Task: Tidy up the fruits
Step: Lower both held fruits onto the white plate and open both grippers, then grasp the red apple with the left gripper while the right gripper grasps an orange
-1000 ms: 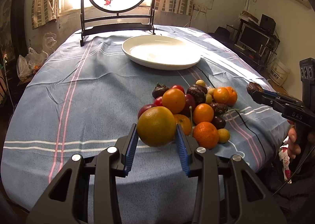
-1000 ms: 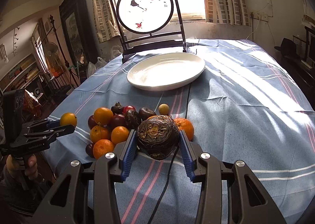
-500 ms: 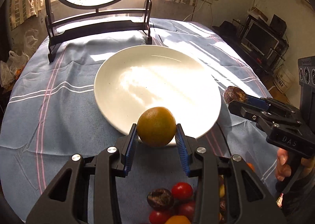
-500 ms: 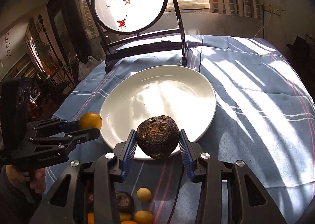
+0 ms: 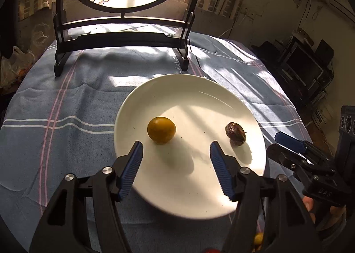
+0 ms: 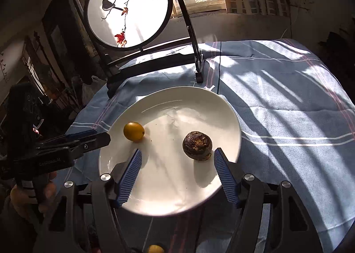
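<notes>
Left wrist view: left gripper (image 5: 175, 149) jaws are opening, empty, orange (image 5: 161, 129) lying free on plate (image 5: 199, 88); right gripper (image 6: 176, 157) likewise opening, passion fruit (image 6: 197, 145) released on plate

The near rim of the white plate (image 5: 137, 102) hides behind gripper arms, and small fruits (image 6: 155, 249) at the near edge are cut off, their kind unclear.
</notes>
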Motion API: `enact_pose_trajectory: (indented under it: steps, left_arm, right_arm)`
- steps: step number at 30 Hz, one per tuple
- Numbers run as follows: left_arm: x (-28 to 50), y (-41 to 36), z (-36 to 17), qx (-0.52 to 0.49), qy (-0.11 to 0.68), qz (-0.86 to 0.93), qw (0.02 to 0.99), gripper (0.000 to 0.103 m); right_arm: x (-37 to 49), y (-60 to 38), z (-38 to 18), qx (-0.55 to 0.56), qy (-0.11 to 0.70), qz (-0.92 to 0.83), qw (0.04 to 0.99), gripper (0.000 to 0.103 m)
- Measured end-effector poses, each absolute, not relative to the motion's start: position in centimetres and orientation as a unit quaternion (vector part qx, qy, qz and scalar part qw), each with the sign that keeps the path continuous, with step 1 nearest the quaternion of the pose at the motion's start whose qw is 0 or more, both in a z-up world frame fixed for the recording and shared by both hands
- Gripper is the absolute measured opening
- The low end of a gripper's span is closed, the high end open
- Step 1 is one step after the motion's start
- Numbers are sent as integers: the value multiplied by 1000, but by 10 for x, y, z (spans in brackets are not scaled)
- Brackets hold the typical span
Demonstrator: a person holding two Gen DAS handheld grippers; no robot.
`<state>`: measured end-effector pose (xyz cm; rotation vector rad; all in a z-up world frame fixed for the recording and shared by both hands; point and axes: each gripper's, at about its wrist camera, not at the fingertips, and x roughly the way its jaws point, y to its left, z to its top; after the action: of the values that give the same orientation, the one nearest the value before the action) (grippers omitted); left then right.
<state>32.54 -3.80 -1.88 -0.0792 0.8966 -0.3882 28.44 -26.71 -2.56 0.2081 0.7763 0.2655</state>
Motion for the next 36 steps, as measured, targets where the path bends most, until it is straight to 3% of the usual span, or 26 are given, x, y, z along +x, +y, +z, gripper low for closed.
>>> enact_pose_trajectory:
  steps: [8,13,15,17,20,22,28,33,36]
  left_arm:
    - [171,-7,-21,34,406,-215,888,69]
    - [113,14,-43,58,395,-202,894,69]
    - [106,19,-52,62,397,-197,894,67]
    - [105,21,-60,63,406,-199,890,57]
    - [107,17,-67,93,403,-187,891,54]
    - [113,13,-74,103,413,-189,885,45]
    - [123,2,-79,121,406,-217,879,44]
    - [135,-2,-87,117,420,-231,870,51]
    - [154,9,-92,63,455,-232,857,65]
  right_arm:
    - [132,-262,-35,51,342,126,930,68]
    - [93,-273,-61,83,328,128,932,68]
    - [92,-278,-69,98,334,117,930,68]
    - [89,-280,-66,103,322,117,934,68]
    - [89,-275,-67,88,322,123,935,68]
    - [89,-276,-68,90,322,120,935,68]
    - [90,-281,-69,104,324,128,931,68]
    - [90,-280,-69,104,324,130,931,68]
    - [90,-279,-70,105,324,129,931,68]
